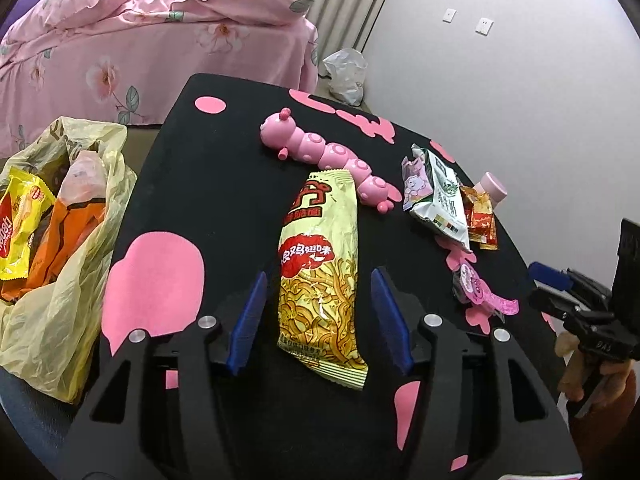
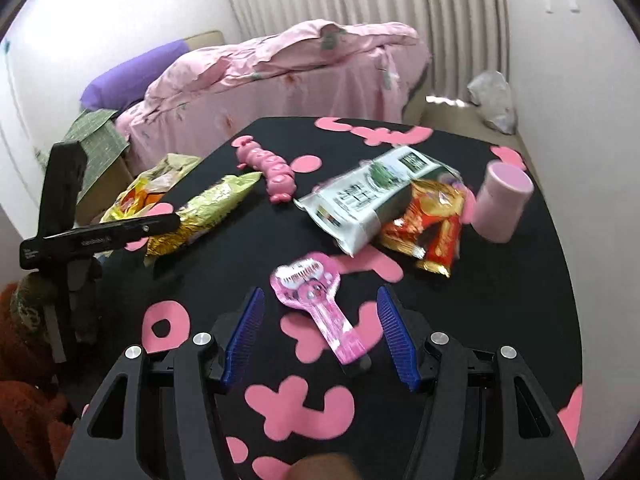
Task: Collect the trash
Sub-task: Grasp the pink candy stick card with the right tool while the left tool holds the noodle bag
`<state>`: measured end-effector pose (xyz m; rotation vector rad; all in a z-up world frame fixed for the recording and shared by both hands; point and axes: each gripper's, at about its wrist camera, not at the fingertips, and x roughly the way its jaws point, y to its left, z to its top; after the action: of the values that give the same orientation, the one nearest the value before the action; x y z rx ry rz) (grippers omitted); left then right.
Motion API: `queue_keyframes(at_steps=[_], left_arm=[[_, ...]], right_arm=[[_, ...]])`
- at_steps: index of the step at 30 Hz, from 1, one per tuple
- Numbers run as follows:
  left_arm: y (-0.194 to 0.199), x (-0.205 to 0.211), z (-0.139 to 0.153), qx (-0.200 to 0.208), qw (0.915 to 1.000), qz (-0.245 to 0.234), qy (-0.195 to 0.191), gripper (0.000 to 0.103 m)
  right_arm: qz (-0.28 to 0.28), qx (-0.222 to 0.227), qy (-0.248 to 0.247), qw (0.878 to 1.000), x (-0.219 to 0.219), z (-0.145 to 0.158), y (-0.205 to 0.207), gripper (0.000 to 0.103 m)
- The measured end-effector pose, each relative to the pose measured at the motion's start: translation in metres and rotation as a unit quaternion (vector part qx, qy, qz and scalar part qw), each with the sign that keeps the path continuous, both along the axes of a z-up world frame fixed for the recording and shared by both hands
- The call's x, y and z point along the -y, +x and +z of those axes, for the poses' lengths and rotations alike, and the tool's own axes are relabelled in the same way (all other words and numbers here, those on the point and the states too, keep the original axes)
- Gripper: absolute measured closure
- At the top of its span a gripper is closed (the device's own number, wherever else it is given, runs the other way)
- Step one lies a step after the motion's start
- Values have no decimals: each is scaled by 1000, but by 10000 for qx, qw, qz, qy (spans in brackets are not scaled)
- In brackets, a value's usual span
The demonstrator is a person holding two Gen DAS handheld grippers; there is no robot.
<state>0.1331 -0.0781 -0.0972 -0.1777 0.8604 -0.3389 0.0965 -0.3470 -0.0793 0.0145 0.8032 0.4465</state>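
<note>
Left gripper (image 1: pixel 318 312) jaws apart, yellow noodle-snack packet (image 1: pixel 320 280) lay between fingers, untouched. Right gripper (image 2: pixel 320 334) jaws apart, pink lollipop wrapper (image 2: pixel 316 304) between fingers, lower centre.

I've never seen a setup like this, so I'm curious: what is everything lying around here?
Table: one, black with pink shapes, centre.
Noodle snack packet: one, yellow, between the left gripper's fingers.
Caterpillar toy: one, pink, mid-table.
Milk carton: one, white and green, flattened, far right.
Red wrappers: a few, red and gold, beside the carton.
Cup: one, pink, right edge.
Lollipop wrapper: one, pink, before the right gripper.
Trash bag: one, yellowish, left of table, holding wrappers.
Bed: one, pink, behind.
Left gripper: black, blue pads, open.
Right gripper: same, open.
</note>
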Motion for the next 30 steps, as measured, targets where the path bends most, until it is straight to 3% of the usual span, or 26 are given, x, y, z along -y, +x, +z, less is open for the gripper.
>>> queue_keyframes(at_steps=[6,12,15,24,27,30], left_arm=[[-1,2,-1,26,10000,-33,51,50],[1,1,-3,-64,10000,-59,-7,50],[2,-1,-4,-112,9999,-36,-65,50],[6,4,1,-115,9997,-177,-97,50],[20,11,8,-208,9984,-459,-248,40],[44,20,12,-340,9978,-567,-97,37]], right_arm=[[306,-189,-446,9984,-20,-21,30,48],[708,-604,-515,9943,-33,-39,52,48],[740,-445,-780,9932,-37,-39,48,54],[124,112,-508,9986,-19,-13,17,55],[-66,181,-293,9994,-12,-8,10,55],[-137,206,-194,9995,-9,-6,5,55]])
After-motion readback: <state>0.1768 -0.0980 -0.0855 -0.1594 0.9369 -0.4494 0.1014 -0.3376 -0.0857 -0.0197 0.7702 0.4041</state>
